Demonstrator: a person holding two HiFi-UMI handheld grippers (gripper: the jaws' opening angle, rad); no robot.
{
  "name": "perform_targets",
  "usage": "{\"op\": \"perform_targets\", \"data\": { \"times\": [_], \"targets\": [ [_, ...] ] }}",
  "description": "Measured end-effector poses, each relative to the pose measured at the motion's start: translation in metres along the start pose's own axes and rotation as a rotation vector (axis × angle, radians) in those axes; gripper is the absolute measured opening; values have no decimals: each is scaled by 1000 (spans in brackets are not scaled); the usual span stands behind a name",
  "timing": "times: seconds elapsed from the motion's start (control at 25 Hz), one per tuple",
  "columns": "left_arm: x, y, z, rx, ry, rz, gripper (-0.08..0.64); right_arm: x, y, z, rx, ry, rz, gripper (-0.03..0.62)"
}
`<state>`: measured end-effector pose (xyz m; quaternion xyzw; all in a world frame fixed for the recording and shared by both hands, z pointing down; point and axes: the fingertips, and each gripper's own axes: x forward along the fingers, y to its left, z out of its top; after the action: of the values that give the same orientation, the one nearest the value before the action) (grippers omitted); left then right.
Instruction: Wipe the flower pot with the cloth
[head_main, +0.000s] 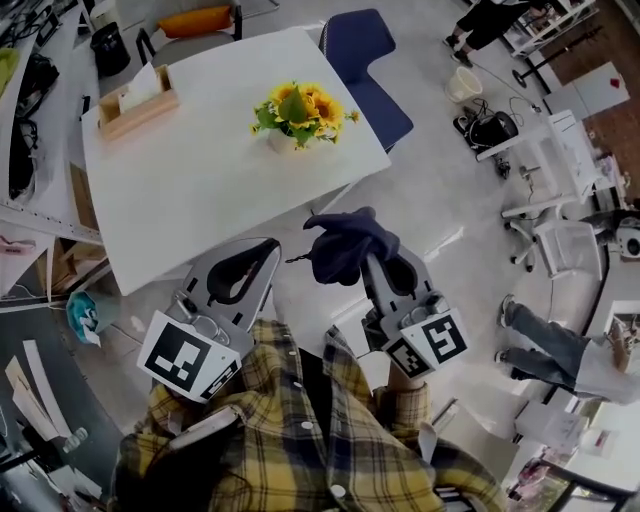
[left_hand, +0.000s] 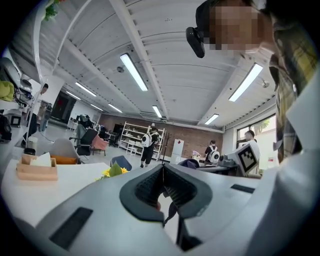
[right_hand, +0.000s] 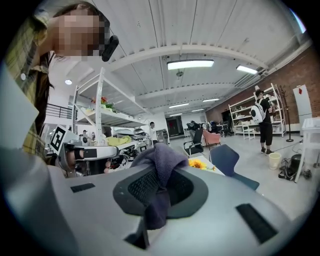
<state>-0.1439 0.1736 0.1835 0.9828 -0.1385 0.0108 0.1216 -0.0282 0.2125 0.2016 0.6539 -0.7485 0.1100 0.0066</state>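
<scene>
Approach step, no wiping yet: the left gripper (head_main: 268, 252), jaws closed together on nothing, is on the near side of the flower pot (head_main: 281, 140) and well apart from it, the pot standing on the white table (head_main: 180, 200). The right gripper (head_main: 368, 258), to the near right of the pot and also well apart, has its jaws pinched on the bunched dark cloth (head_main: 342, 240). Next, I judge, the cloth must be carried forward to the pot's wall, with the empty gripper free to steady it.

Head view overhead, others level, flowers (head_main: 297, 108) shared
</scene>
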Motion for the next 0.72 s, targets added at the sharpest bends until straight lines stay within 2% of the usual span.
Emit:
{"op": "perform_targets", "data": {
  "times": [0.2,0.44,0.72],
  "targets": [
    [20,18,-4,-10,29,-8,9,20,-19,7,40,-25,-9,17],
    [60,48,3,-6,32,33,9,47,-70,8,21,2,-24,17],
    [135,82,30,11,3,102,9,99,-136,44,21,-11,55,17]
  ]
}}
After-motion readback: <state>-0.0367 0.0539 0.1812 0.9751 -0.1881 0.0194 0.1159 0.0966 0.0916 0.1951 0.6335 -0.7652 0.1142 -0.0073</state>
